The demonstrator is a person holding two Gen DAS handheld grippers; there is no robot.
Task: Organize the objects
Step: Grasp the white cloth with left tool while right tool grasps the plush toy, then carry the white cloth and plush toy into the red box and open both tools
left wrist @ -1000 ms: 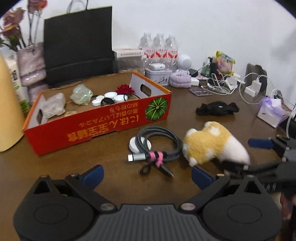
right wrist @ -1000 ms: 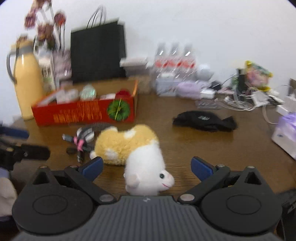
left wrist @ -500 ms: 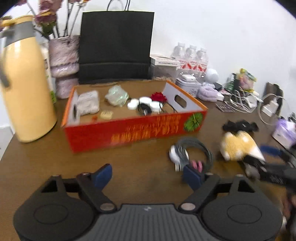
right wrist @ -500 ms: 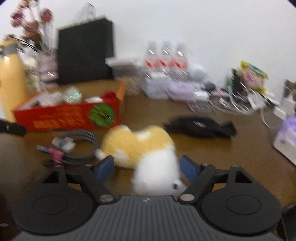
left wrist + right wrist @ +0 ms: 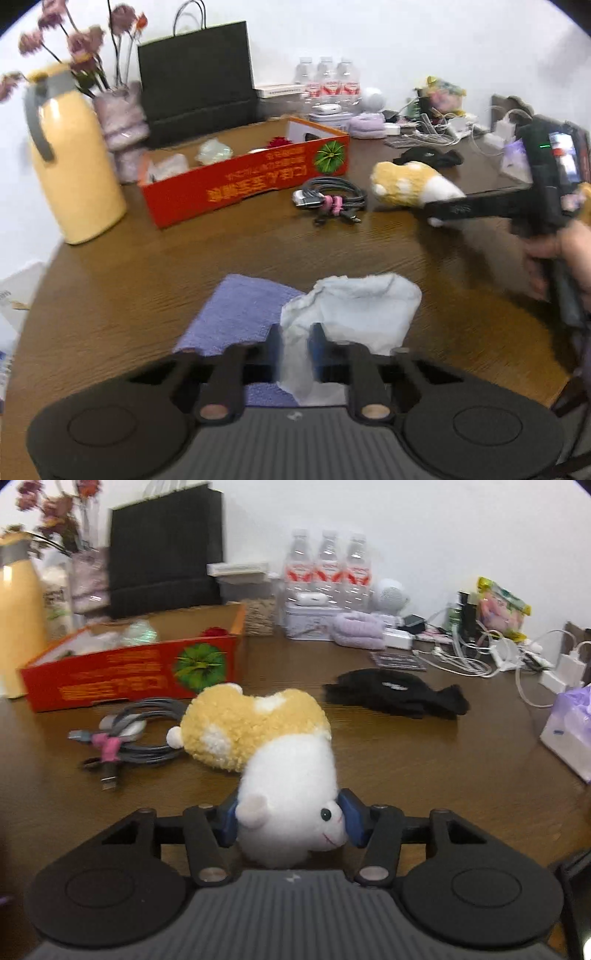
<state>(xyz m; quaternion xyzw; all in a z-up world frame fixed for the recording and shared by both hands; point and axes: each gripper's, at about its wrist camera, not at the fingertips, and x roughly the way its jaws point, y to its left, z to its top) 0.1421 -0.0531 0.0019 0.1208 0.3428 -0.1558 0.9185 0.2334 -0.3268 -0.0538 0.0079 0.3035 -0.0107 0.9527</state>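
A yellow and white plush toy [image 5: 266,734] lies on the brown table, and my right gripper [image 5: 290,821] is shut on its white head. The same toy shows in the left wrist view [image 5: 406,184] with the right gripper across it. My left gripper [image 5: 295,350] is shut on a crumpled white tissue [image 5: 351,314] that lies partly over a purple cloth [image 5: 240,314]. A red cardboard box [image 5: 243,181] with small items in it stands farther back; it also shows in the right wrist view [image 5: 129,672]. A coiled grey cable [image 5: 332,197] with a pink tie lies in front of the box.
A yellow thermos [image 5: 74,158], a vase of flowers [image 5: 122,122] and a black paper bag [image 5: 195,74] stand at the back left. Water bottles [image 5: 328,568], chargers and cables [image 5: 480,653], a black cloth [image 5: 395,696] and a white bag [image 5: 569,734] fill the back and right.
My left gripper pulled back toward the near edge and closed on the white tissue. My right gripper closed on the plush toy's head.
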